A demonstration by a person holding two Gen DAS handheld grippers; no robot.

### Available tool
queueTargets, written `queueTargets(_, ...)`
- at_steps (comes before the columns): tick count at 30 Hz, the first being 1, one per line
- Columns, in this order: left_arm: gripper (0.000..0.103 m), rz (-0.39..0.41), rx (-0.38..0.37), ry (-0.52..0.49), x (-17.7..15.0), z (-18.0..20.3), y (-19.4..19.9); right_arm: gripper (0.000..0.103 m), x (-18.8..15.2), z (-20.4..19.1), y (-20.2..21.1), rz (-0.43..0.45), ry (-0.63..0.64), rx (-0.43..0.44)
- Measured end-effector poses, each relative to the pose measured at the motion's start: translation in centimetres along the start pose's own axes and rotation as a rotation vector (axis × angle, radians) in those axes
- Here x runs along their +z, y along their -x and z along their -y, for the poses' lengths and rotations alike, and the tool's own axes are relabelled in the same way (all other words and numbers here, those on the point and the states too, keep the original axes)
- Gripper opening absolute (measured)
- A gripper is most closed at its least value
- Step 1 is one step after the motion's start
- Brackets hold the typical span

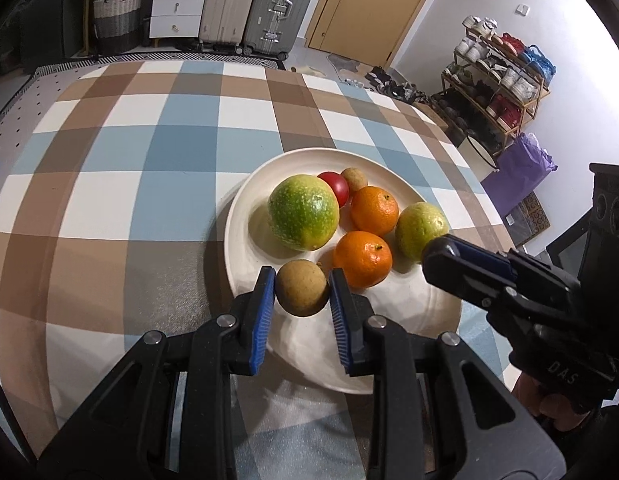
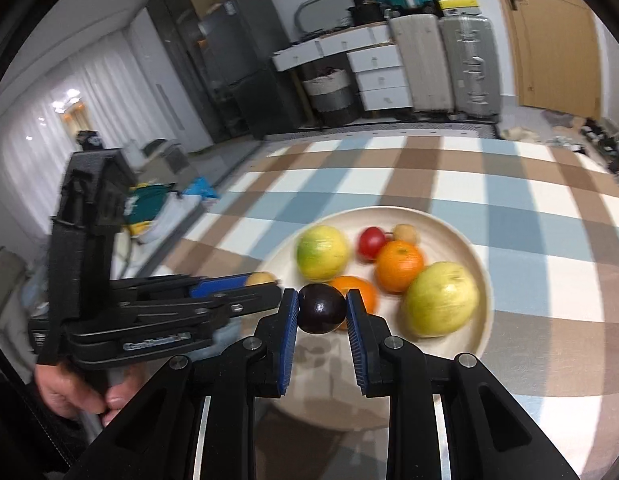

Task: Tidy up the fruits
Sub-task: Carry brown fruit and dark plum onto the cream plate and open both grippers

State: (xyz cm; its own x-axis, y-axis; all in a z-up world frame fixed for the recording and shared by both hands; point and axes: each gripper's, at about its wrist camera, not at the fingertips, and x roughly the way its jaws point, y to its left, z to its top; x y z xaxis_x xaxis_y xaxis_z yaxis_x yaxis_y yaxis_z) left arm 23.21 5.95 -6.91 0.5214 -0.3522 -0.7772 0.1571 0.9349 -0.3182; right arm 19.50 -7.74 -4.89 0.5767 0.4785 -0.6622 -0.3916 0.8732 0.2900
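Closest to you, your left gripper (image 1: 302, 289) is clamped on a small round tan-brown fruit (image 1: 302, 289), its blue ribbed pads pressing both sides, held over the near rim of the wide cream ceramic plate (image 1: 389, 364). Your right gripper (image 2: 322, 309) is likewise closed on a small dark purple plum-like fruit (image 2: 322, 309), also at the plate's near edge, with your left tool just beside it. Whether either fruit already touches the plate cannot be told; both look held just above it. Further in, the plate carries two orange mandarins (image 1: 363, 259), a large mottled green citrus (image 1: 303, 212) toward its left side, a smaller yellow-green citrus (image 1: 420, 230) at its right edge, and, toward the far rim, a small red tomato-like fruit (image 1: 336, 186) touching a second little tan fruit (image 1: 354, 178). The plate sits near the right front part of the checked blue, brown and white tablecloth (image 1: 149, 140). You appear to be at the delivery step, bringing two fruits to join the pile. Next, lower each onto bare plate near the front rim, then release gently; these round fruits will likely roll, and the mandarins crowd the free space.
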Motion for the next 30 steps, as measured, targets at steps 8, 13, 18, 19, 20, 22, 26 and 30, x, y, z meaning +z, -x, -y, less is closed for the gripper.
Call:
queueTargets(8, 0.024, -0.022, -0.009, -0.001, 0.5, 0.1, -1.4, 0.024, 0.3, 1.3, -1.0, -0.012, -0.013, -0.028)
queueTargets(13, 0.024, -0.019, -0.014, -0.005, 0.6, 0.3, -1.7, 0.024, 0.3, 1.4, -1.2, -0.002, 0.007, -0.085)
queueTargets(18, 0.026, -0.01, -0.012, 0.0, 0.5, 0.3, -1.3, 0.029, 0.2, 1.6, -1.1, 0.002, -0.001, -0.081)
queueTargets(19, 0.026, -0.01, -0.013, 0.006, 0.4, 0.1, -1.2, 0.029, 0.3, 1.7, -0.9, 0.012, -0.008, -0.082)
queueTargets(20, 0.026, -0.01, -0.012, 0.01, 0.4, 0.0, -1.1, 0.03, 0.3, 1.7, -0.8, 0.021, -0.009, -0.088)
queueTargets(22, 0.026, -0.01, -0.009, 0.022, 0.3, -0.2, -0.8, 0.033, 0.3, 1.7, -0.5, 0.033, -0.006, -0.105)
queueTargets(26, 0.026, 0.002, 0.002, 0.02, -0.1, -0.1, 0.1, 0.033, 0.3, 1.6, 0.3, 0.058, -0.008, -0.096)
queueTargets(30, 0.026, 0.014, 0.0, 0.014, -0.3, 0.5, 1.0, 0.033, 0.2, 1.4, 1.5, 0.091, -0.013, -0.102)
